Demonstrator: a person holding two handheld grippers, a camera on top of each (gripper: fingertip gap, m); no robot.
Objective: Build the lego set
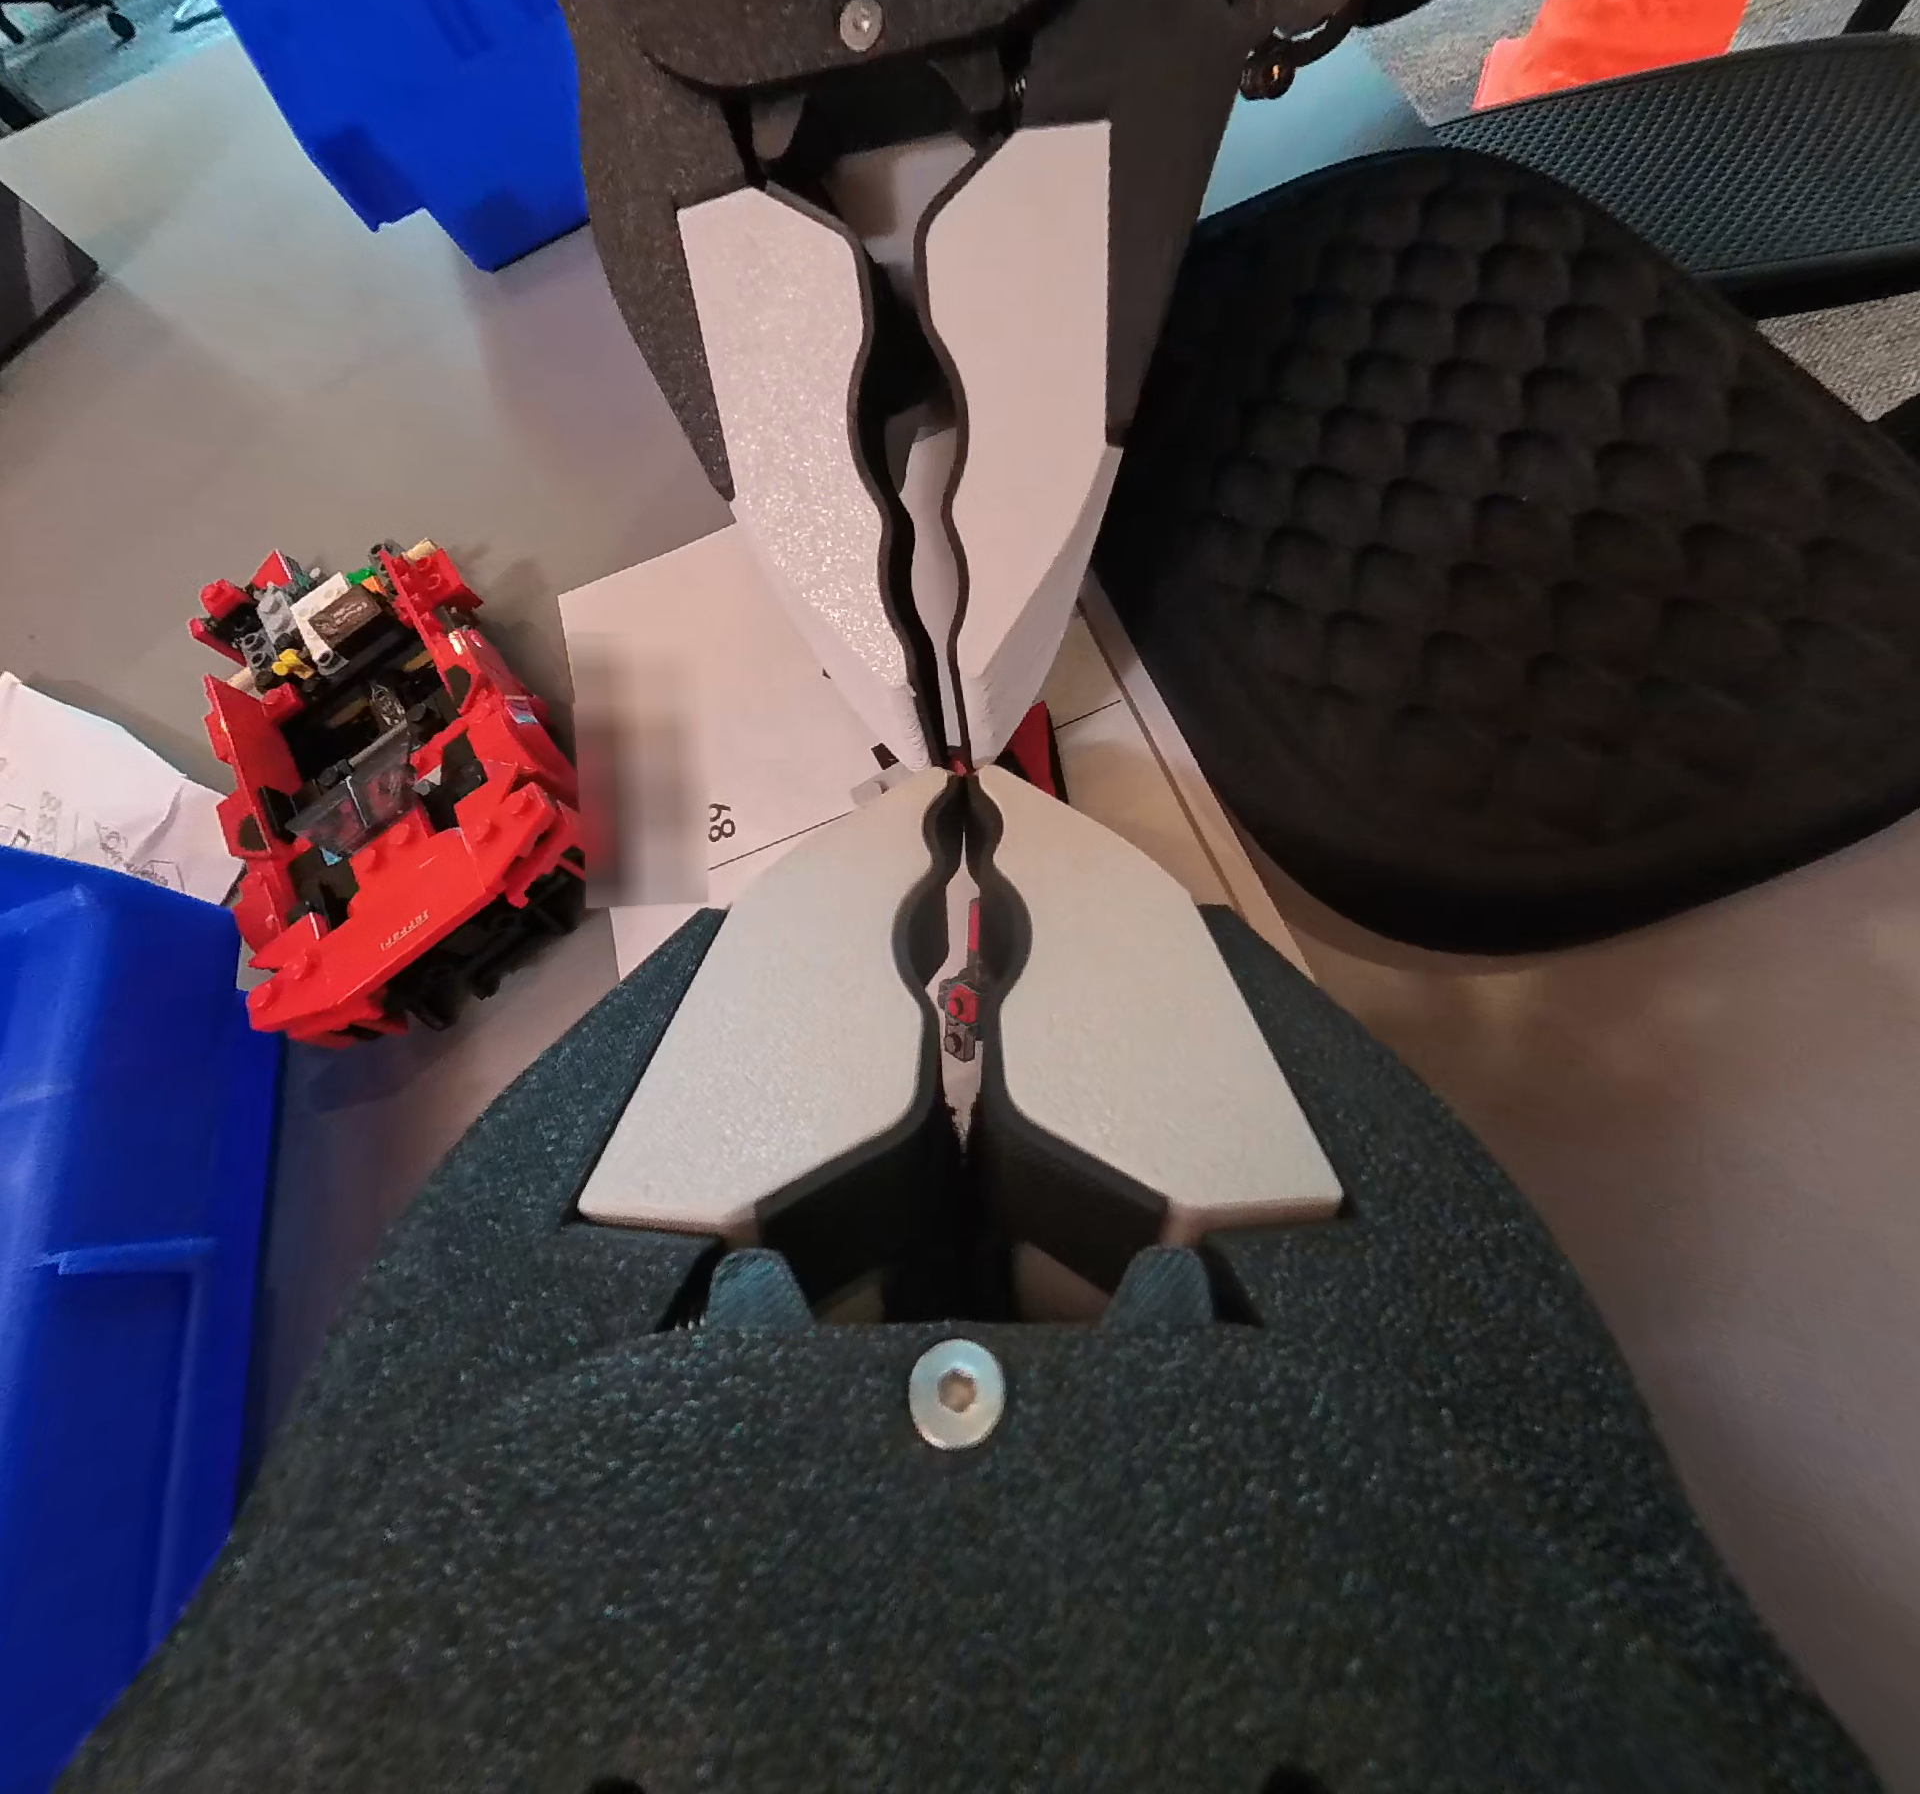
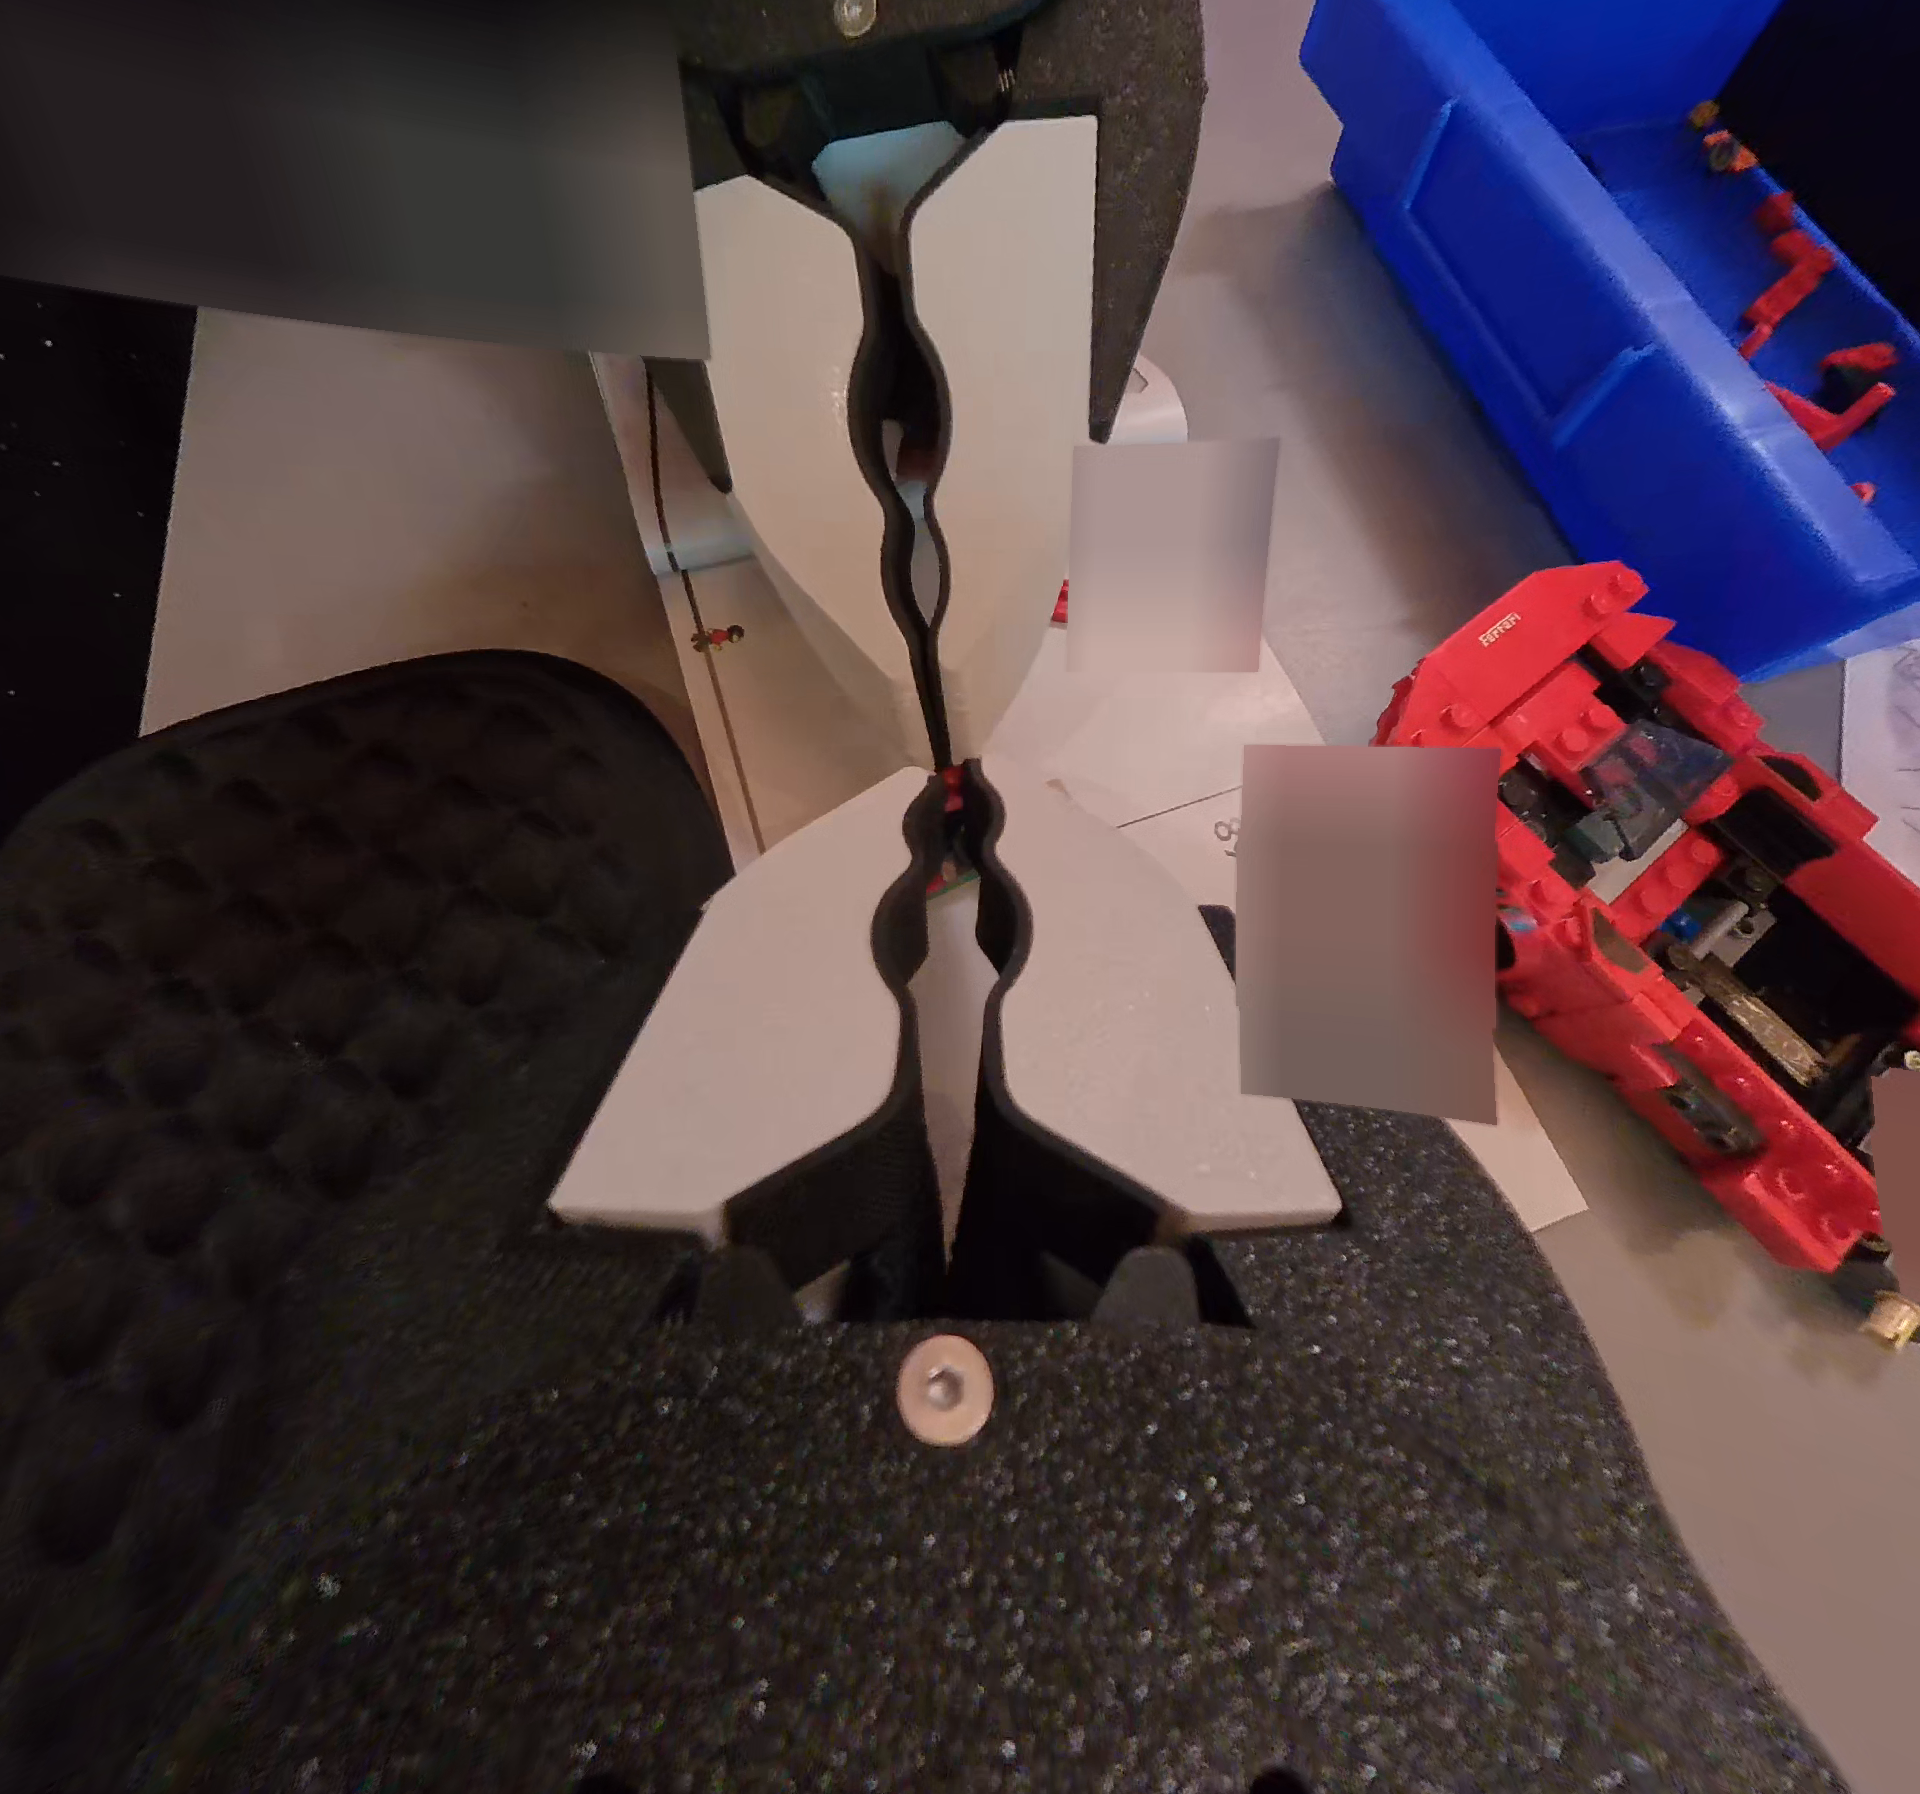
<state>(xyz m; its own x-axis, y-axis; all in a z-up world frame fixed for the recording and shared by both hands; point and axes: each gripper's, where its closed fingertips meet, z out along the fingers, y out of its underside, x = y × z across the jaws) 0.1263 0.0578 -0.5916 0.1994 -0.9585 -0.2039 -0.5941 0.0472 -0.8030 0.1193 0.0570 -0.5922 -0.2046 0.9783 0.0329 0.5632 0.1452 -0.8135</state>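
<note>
My two grippers meet tip to tip above the table. My left gripper [image 1: 961,794] is shut, with a small red lego piece [image 1: 958,765] pinched at its tips. My right gripper [image 2: 961,780] is shut on the same small red piece [image 2: 951,794]; it enters the left wrist view from the top [image 1: 940,742]. More red and grey lego shows in the gap between the left fingers [image 1: 961,1001]; I cannot tell whether it is held. The part-built red lego car [image 1: 395,809] lies on the table to the left, also in the right wrist view [image 2: 1683,913].
An open instruction booklet [image 1: 727,705] lies under the grippers. A blue bin [image 2: 1610,238] holds loose red pieces; another blue bin [image 1: 104,1225] stands at the near left. A black chair seat [image 1: 1507,549] sits beside the table edge. The tips of both grippers are at nearly the same place.
</note>
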